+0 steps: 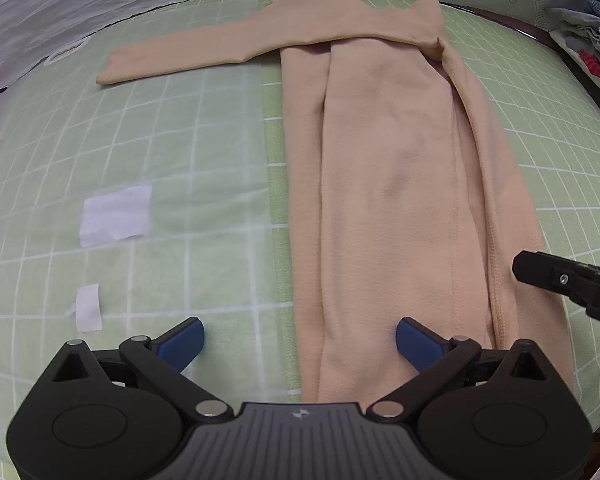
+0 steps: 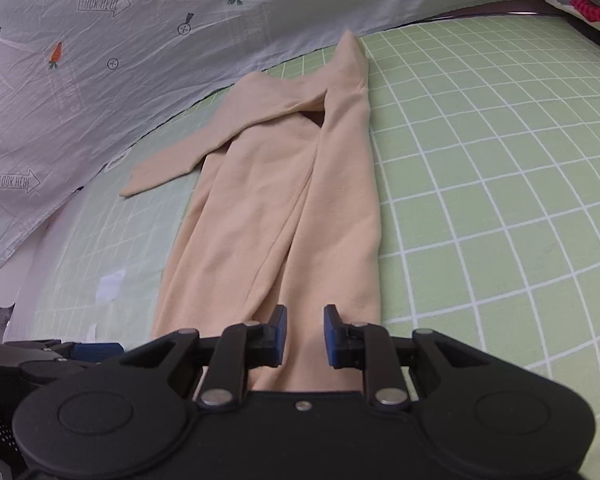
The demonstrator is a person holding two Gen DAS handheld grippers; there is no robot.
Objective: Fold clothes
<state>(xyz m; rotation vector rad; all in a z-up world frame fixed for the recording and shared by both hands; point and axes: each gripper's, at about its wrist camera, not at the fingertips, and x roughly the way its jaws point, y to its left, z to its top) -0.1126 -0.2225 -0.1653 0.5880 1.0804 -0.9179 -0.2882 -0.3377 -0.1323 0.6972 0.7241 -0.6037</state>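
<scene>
A beige long-sleeved top (image 1: 388, 184) lies on the green grid mat (image 1: 160, 140), its right side folded inward over the body. One sleeve (image 1: 188, 52) stretches out to the left at the far end. My left gripper (image 1: 300, 340) is open wide and empty, just above the garment's near hem. The top also shows in the right wrist view (image 2: 284, 208). My right gripper (image 2: 305, 336) is partly open and empty, hovering over the near hem. Its tip shows in the left wrist view (image 1: 540, 272) at the garment's right edge.
Two white tape patches (image 1: 116, 216) sit on the mat at the left. A pale printed sheet (image 2: 140, 40) hangs behind the mat. A pile of other clothes (image 1: 592, 36) lies at the far right. The mat's dark far edge (image 1: 520, 28) runs behind the top.
</scene>
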